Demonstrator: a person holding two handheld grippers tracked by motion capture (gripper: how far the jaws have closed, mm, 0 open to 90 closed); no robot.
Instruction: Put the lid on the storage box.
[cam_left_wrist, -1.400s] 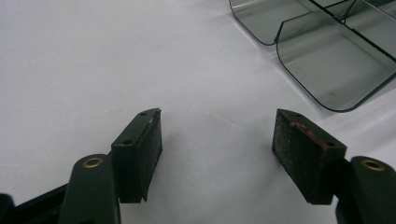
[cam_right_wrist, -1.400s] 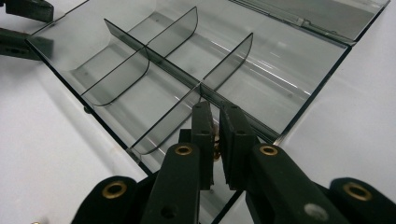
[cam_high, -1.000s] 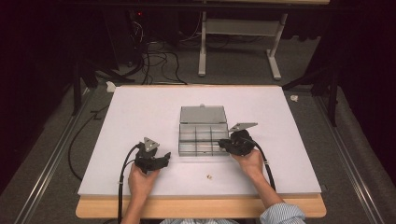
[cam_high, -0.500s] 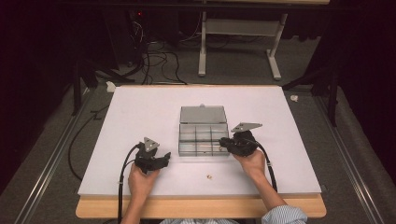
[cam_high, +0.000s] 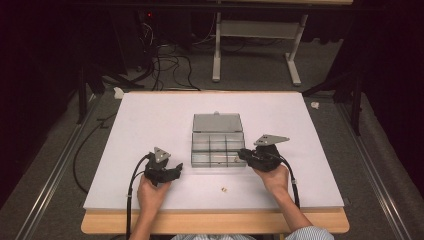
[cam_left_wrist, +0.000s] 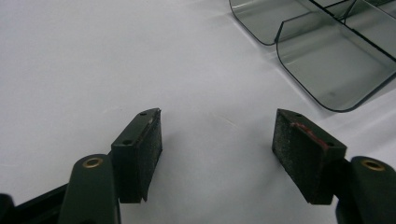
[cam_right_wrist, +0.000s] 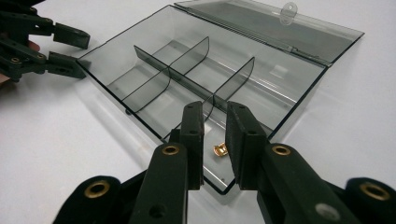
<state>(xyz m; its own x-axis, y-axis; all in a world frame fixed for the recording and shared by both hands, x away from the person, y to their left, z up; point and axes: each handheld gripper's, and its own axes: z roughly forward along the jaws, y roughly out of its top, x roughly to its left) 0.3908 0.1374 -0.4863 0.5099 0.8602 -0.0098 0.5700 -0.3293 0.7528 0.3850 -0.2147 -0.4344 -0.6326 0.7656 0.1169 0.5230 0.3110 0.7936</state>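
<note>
Your right gripper sits over the near right corner compartment of the clear divided box, low centre of the right gripper view. Its jaws have just been opening, and they stand slightly apart with nothing pinched: the small brass piece lies loose on the box floor between them. Pull out crooked and a jaw can catch the thin wall and drag or tip the box. Your left gripper is open and empty over bare white table. A second small piece lies below the box in the high view; your sleeve could sweep it off.
</note>
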